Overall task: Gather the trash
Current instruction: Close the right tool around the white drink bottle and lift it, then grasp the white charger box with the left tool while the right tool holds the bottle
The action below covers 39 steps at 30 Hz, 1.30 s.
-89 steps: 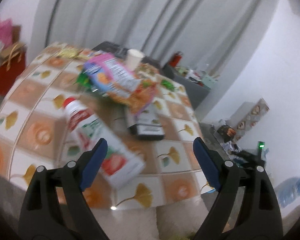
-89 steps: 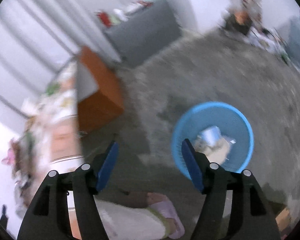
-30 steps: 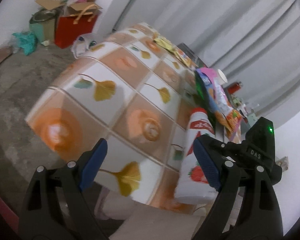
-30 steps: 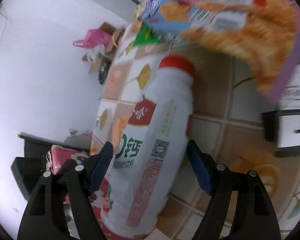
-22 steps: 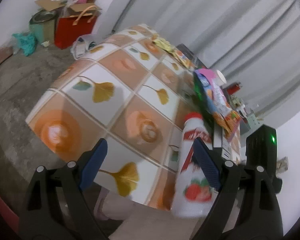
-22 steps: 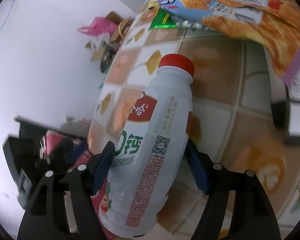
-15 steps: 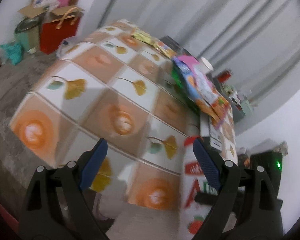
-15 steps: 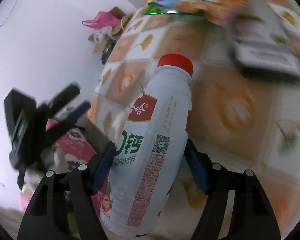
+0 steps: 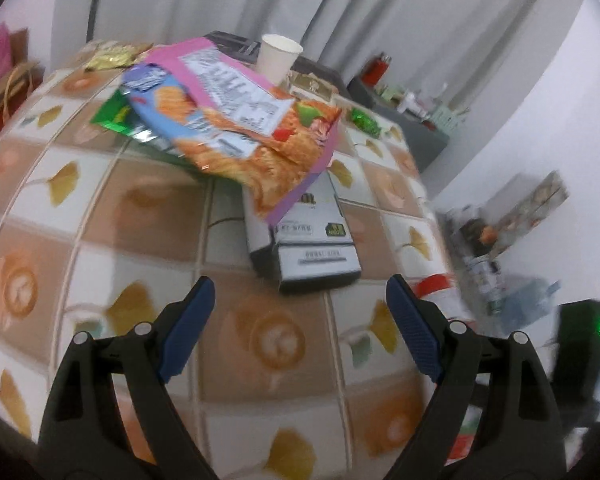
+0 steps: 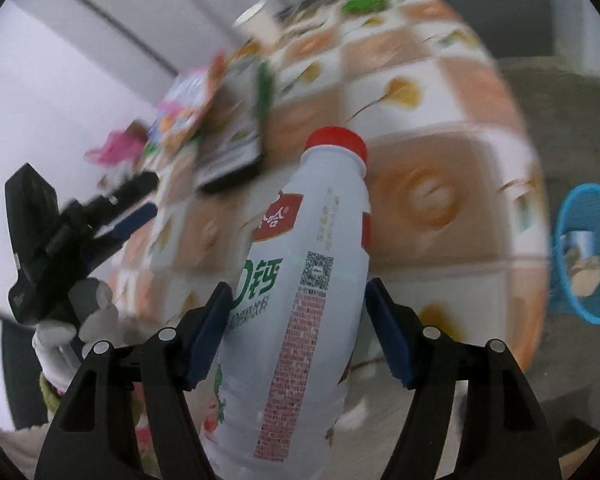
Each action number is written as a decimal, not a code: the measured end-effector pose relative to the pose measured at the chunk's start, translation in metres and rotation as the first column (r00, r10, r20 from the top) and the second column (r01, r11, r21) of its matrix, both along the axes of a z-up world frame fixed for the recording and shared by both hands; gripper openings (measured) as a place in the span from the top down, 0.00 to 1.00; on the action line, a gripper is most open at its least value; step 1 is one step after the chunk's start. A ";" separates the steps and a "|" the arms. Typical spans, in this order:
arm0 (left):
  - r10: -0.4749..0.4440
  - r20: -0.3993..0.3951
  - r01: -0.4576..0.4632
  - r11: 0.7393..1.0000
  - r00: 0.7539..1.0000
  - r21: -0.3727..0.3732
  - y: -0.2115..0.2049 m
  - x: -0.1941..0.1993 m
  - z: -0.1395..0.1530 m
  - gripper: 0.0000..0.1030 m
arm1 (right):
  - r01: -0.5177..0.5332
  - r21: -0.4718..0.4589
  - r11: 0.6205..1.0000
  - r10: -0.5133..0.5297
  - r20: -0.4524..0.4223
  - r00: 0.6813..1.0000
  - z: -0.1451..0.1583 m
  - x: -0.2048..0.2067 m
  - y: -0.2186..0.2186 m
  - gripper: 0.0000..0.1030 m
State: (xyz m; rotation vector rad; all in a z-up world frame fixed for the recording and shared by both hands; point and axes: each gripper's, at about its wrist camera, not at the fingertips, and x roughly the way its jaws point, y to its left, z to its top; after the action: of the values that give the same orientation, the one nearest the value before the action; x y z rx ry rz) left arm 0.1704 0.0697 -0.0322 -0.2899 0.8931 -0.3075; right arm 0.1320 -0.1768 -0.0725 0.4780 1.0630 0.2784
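A white drink bottle with a red cap and a red-and-green label sits upright between the pads of my right gripper, which is shut on its body. It hangs above the near corner of the tiled table. In the left wrist view the bottle's cap peeks out past the right finger. My left gripper stands open over the table with nothing between its fingers. Ahead of it lie a black-and-white box, a pile of snack bags and a paper cup.
A blue basket with paper scraps in it stands on the grey floor to the right of the table. A green wrapper and a gold one lie farther back. Grey curtains and a dark cabinet stand behind.
The bottle has come off the table in the right gripper and swung right, bringing the blue basket into view. The left gripper has swung from the table's left end to face the snack pile.
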 end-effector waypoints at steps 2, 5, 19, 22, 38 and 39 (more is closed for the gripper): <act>0.024 0.003 -0.025 0.999 1.000 0.046 -0.011 0.012 -0.005 0.19 | 0.032 0.012 0.999 -0.032 0.007 0.999 -0.001 0.007 -0.015 0.35; 0.067 0.014 -0.068 0.994 0.998 0.085 -0.018 0.024 -0.009 0.19 | 0.051 0.024 0.998 -0.051 0.014 0.999 -0.004 0.014 -0.028 0.35; 0.203 0.003 -0.202 0.972 0.979 0.118 -0.044 0.060 -0.021 0.16 | 0.045 0.094 0.995 -0.049 0.042 0.998 -0.009 0.022 -0.035 0.35; 0.210 0.018 -0.210 0.963 0.978 0.170 -0.055 0.063 -0.026 0.16 | 0.048 0.117 0.992 -0.053 0.040 0.998 -0.011 0.022 -0.038 0.35; 0.167 0.036 -0.171 0.957 0.985 0.236 -0.069 0.071 -0.030 0.15 | 0.066 0.175 0.982 -0.072 0.029 0.997 -0.014 0.018 -0.042 0.37; 0.173 0.043 -0.178 0.953 0.984 0.245 -0.071 0.071 -0.028 0.15 | 0.066 0.173 0.983 -0.072 0.030 0.997 -0.014 0.018 -0.042 0.37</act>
State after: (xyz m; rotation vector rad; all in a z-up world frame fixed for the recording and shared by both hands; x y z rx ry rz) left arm 0.2410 -0.0013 -0.0599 -0.1327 0.8684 -0.0321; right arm 0.1500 -0.2191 -0.0864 0.6619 0.9897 0.3179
